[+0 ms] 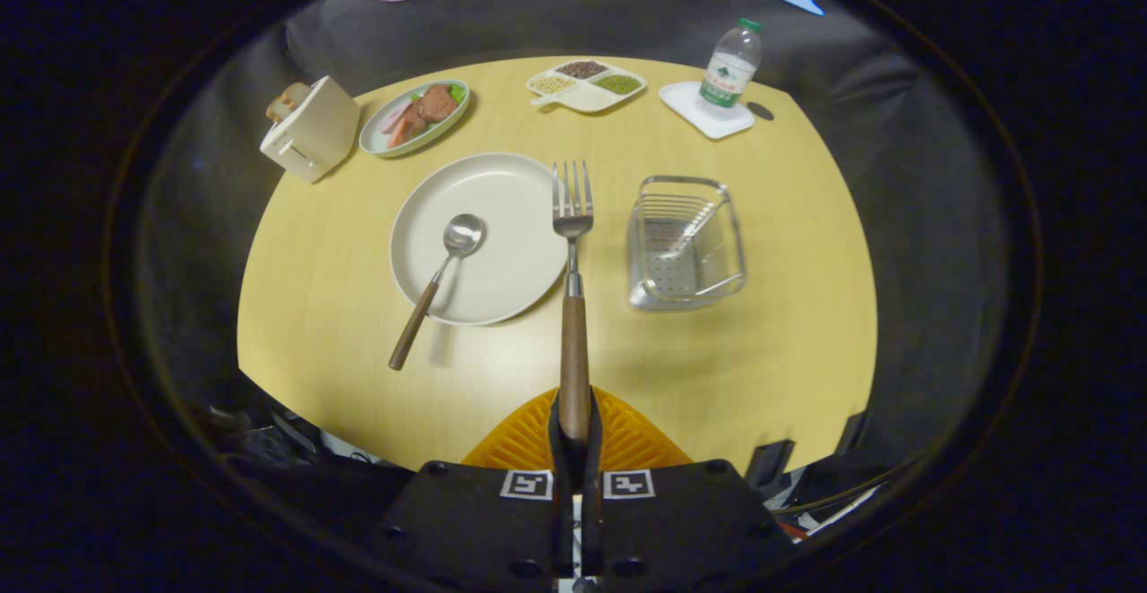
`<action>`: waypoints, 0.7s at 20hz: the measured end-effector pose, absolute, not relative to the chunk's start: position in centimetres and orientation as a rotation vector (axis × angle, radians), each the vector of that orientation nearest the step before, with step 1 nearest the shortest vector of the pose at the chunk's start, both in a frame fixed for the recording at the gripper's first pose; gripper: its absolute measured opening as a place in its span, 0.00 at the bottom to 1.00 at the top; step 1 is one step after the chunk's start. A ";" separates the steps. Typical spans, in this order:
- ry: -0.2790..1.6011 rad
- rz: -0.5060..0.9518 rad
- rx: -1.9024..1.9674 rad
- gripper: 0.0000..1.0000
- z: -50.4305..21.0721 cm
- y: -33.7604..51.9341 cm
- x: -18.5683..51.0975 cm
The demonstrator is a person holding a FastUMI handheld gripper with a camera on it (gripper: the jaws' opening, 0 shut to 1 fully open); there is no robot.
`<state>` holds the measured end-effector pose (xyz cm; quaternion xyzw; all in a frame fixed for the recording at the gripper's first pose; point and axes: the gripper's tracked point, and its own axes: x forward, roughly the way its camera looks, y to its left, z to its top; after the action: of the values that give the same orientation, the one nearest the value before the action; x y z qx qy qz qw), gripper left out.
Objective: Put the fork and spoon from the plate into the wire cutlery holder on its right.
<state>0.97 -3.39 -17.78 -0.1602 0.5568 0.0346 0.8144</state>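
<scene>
The gripper is closest to the camera, and its two fingers are clenched on the wooden handle of the fork. The fork points straight ahead from the fingers, with its tines over the right rim of the plate, and it seems to be lifted off the plate.

Just beyond, on the yellow table, the plate is a little to the left of the fingers. The spoon lies in it: the bowl rests on the plate and the wooden handle hangs out over the near-left rim onto the table.

To the right of the plate, near but apart from it, stands the wire cutlery holder. I cannot tell if something is already inside it.

Farther away are a toaster, a dish of meat, a divided snack tray, and a water bottle on a white coaster.

I judge that the fork must now go to the right and down into the holder. The grip is far back on the handle, so the long fork may swing or slip in the fingers. The tines may also catch on the wires, or push the light holder and tip it.
</scene>
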 end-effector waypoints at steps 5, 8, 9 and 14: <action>1.263 -0.010 -0.422 0.07 -13.4 -9.4 0.7; 1.356 -0.035 -0.463 0.07 -13.6 -11.9 1.0; 1.392 -0.035 -0.487 0.07 -13.9 -12.5 1.2; 1.511 0.004 -0.595 0.07 -15.9 -13.3 2.6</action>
<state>2.63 -13.29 -15.92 -0.2659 0.6751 0.0019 0.6882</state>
